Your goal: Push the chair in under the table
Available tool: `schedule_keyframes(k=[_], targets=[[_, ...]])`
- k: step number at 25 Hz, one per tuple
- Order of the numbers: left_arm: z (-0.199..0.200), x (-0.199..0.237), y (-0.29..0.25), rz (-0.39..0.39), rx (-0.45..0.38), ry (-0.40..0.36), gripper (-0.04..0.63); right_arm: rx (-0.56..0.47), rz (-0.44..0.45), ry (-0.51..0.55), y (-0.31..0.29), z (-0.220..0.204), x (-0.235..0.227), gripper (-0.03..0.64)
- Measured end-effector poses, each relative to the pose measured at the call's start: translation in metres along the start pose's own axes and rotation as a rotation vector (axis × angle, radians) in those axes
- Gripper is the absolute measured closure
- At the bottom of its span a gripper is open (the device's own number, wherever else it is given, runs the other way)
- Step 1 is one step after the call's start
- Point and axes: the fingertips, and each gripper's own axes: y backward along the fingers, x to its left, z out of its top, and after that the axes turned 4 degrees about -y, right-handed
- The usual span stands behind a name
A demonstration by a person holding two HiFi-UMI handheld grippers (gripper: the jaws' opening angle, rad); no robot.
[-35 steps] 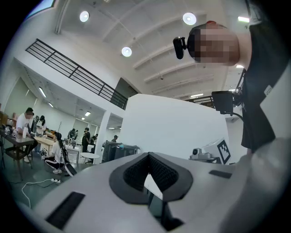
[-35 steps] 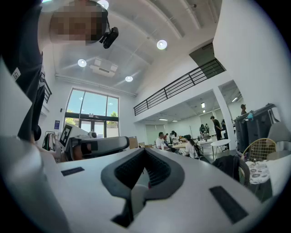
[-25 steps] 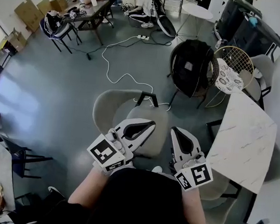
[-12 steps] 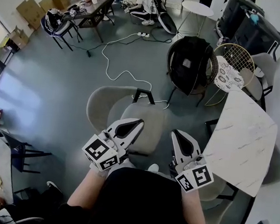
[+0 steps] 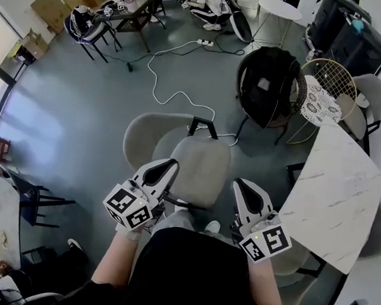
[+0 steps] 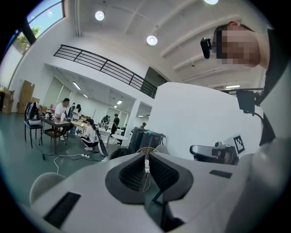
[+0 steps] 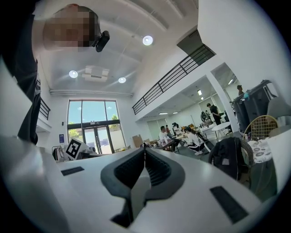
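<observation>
The grey upholstered chair point(image 5: 199, 166) stands on the floor, pulled out from the marble-topped table point(image 5: 337, 196) at its right, with its curved back on the side away from the table. The left tongs point(image 5: 173, 163) hover clenched and empty over the seat's near left edge. The right tongs point(image 5: 238, 182), also clenched on nothing, hang between seat and table. Beyond stands a chair with a black backpack point(image 5: 267, 82).

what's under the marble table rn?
Partly under the marble table: a tucked chair at its right side and another chair at its near edge. The grey chair ahead stands clear of it. The tabletop hides the rest.
</observation>
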Motion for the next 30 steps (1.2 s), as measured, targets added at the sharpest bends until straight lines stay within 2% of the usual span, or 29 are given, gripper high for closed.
schedule_keyframes(k=[9, 16, 24, 30], targets=[[-0.001, 0.092, 0.011, 0.07, 0.047, 0.004, 0.527, 0.041, -0.025, -0.021, -0.054, -0.014, 0.007, 0.603], [-0.026, 0.182, 0.018, 0.084, 0.128, -0.001, 0.452, 0.088, -0.069, -0.01, -0.106, -0.035, 0.02, 0.603], [-0.086, 0.288, 0.025, 0.131, 0.288, -0.01, 0.373, 0.153, -0.146, -0.003, -0.139, -0.068, 0.033, 0.603], [-0.148, 0.339, 0.032, 0.169, 0.436, -0.001, 0.356, 0.208, -0.152, -0.012, -0.146, -0.09, 0.041, 0.603]])
